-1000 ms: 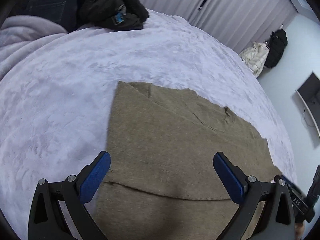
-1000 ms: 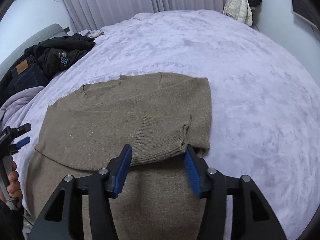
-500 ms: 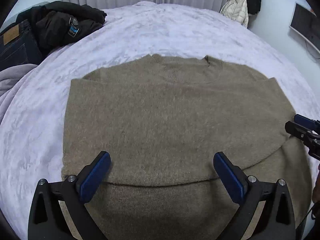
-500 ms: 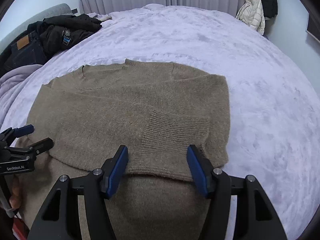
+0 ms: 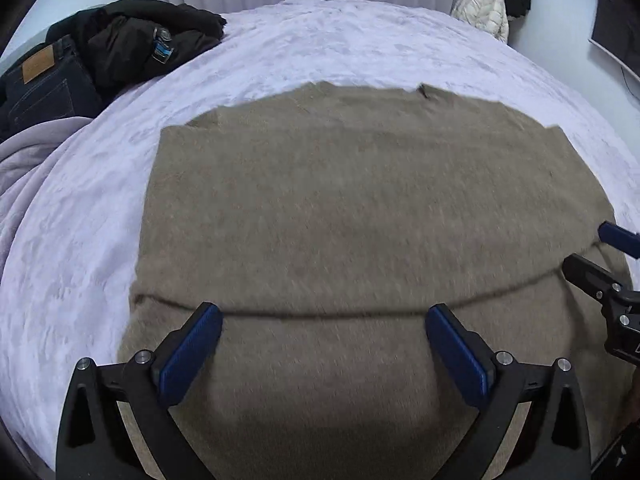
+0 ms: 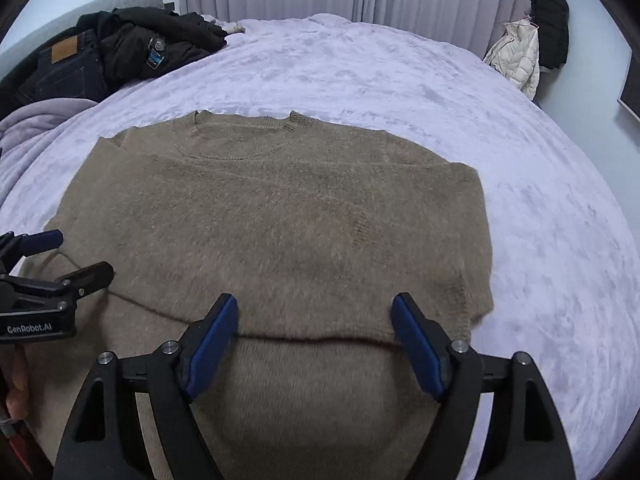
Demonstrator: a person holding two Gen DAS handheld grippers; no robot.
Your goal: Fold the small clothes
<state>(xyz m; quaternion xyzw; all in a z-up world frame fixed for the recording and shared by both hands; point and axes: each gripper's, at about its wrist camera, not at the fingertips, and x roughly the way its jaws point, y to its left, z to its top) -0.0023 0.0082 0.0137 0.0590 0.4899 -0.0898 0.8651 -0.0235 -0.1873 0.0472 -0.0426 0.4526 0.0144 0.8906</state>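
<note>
I am holding both tongs over the brown sweater [image 6: 280, 224], which is lying flat on the lavender bed cover [image 6: 400, 76], neckline at the far side, sleeves folded in across the body. A fold edge is running across the near part of the garment.

Left tongs [image 5: 322, 346]: standing wide apart, nothing gripped, blue pads hanging over the knit at the fold edge.

Right tongs [image 6: 316, 338]: jaws have just been opening and are now standing wide; fabric is showing between the pads, none of it pinched.

A black jacket [image 6: 160, 46] and dark jeans [image 6: 64, 68] are lying at the far left of the bed, well apart from the sweater.
</note>
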